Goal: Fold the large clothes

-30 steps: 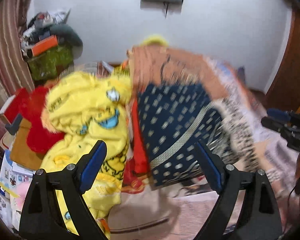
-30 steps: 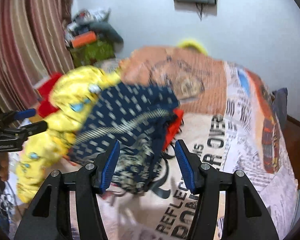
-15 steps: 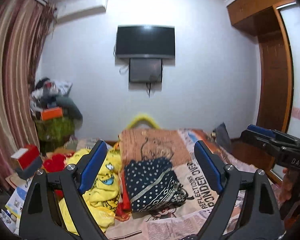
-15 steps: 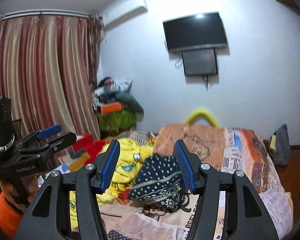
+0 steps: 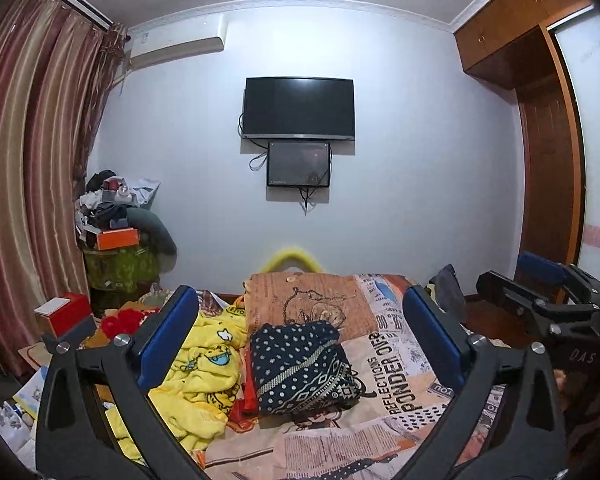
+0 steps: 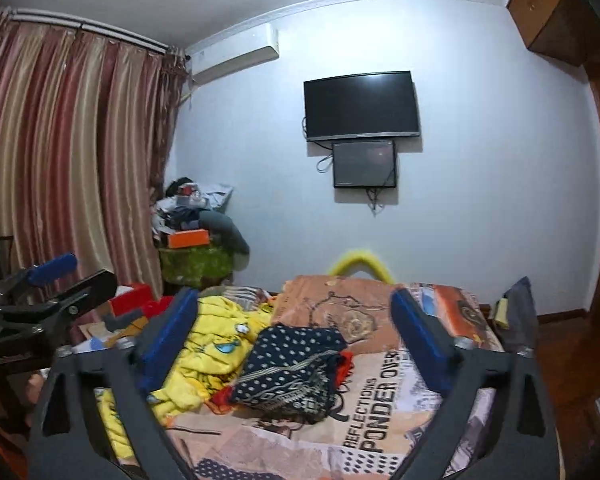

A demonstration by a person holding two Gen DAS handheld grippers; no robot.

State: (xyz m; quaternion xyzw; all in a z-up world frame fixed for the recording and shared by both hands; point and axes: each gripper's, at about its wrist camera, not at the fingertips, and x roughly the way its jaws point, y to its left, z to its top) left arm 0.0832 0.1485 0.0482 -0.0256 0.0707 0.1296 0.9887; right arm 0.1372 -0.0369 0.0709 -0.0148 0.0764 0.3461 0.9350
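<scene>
Folded navy garment (image 5: 302, 364) (dotted) lies on the bed (image 5: 384, 432).

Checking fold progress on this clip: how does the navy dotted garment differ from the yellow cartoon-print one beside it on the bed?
The navy dotted garment is folded into a compact, flat-topped rectangle; the yellow cartoon-print garment lies crumpled and spread out. The navy one is dark with small pale dots and a patterned band; the yellow one is bright with cartoon faces. The yellow heap covers more area. Both rest on the newspaper-print bedsheet, neither held.

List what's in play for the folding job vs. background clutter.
In play: folded navy dotted garment, yellow cartoon-print garment, red cloth, bed, open left gripper, open right gripper.
Clutter: wall TV, orange box, curtains, wardrobe.
</scene>
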